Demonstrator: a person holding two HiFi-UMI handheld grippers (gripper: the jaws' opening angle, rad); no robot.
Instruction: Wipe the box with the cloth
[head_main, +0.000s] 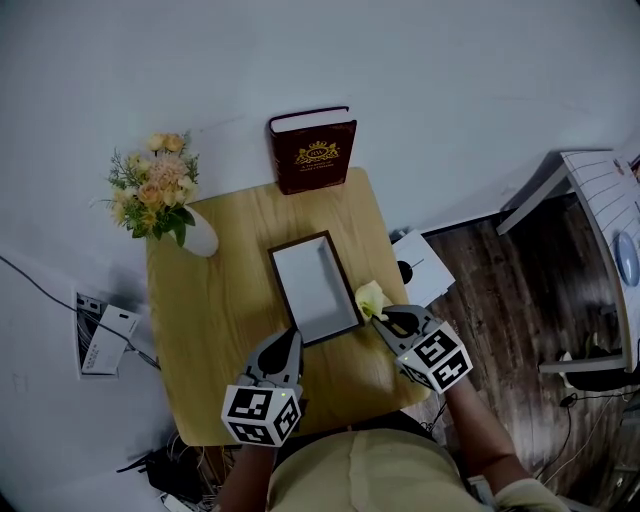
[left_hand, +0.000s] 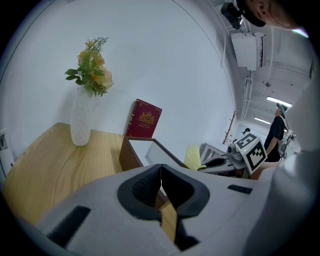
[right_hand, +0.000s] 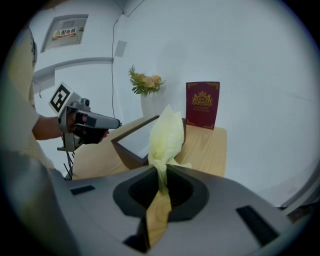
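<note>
A shallow box (head_main: 313, 286) with a dark brown rim and white inside lies in the middle of the small wooden table (head_main: 215, 340). The box (left_hand: 150, 155) fills the space just ahead in the left gripper view; the box (right_hand: 131, 141) also shows in the right gripper view. My right gripper (head_main: 377, 314) is shut on a pale yellow cloth (head_main: 369, 298), which stands up from the jaws just off the box's right edge. The cloth (right_hand: 166, 137) bunches upward in that gripper's own view. My left gripper (head_main: 291, 341) is shut and empty, at the box's near left corner.
A white vase of flowers (head_main: 160, 196) stands at the table's back left. A dark red book (head_main: 312, 152) stands upright against the wall behind the box. Cables and a socket strip (head_main: 103, 338) lie on the floor to the left, white furniture (head_main: 600, 230) to the right.
</note>
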